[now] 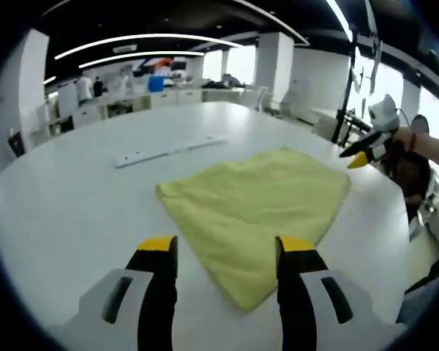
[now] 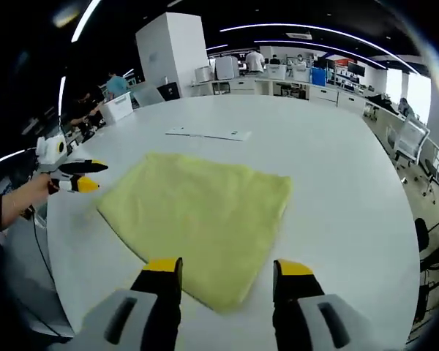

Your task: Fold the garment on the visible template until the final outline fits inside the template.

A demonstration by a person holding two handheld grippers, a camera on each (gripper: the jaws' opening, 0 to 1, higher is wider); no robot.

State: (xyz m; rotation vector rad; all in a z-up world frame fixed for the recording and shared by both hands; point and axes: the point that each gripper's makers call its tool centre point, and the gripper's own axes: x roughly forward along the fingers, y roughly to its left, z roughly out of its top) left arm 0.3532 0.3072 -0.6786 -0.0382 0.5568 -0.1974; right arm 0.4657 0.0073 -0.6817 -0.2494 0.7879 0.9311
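Note:
A yellow cloth (image 1: 256, 201) lies flat and spread out on the white table (image 1: 73, 212). My left gripper (image 1: 227, 248) is open just short of the cloth's near corner, which shows between the two jaws. In the right gripper view the same cloth (image 2: 197, 212) spreads ahead of my right gripper (image 2: 228, 267), which is also open over a near edge. The right gripper (image 1: 364, 152) enters the left gripper view from the right, held by a hand beside the cloth's far corner. The left gripper (image 2: 74, 177) appears at the left of the right gripper view, off the cloth's corner.
A flat white strip (image 1: 168, 150) lies on the table beyond the cloth, also seen as the strip (image 2: 208, 134). The table edge (image 2: 58, 256) curves close by. Desks, chairs (image 2: 406, 139) and people stand far behind.

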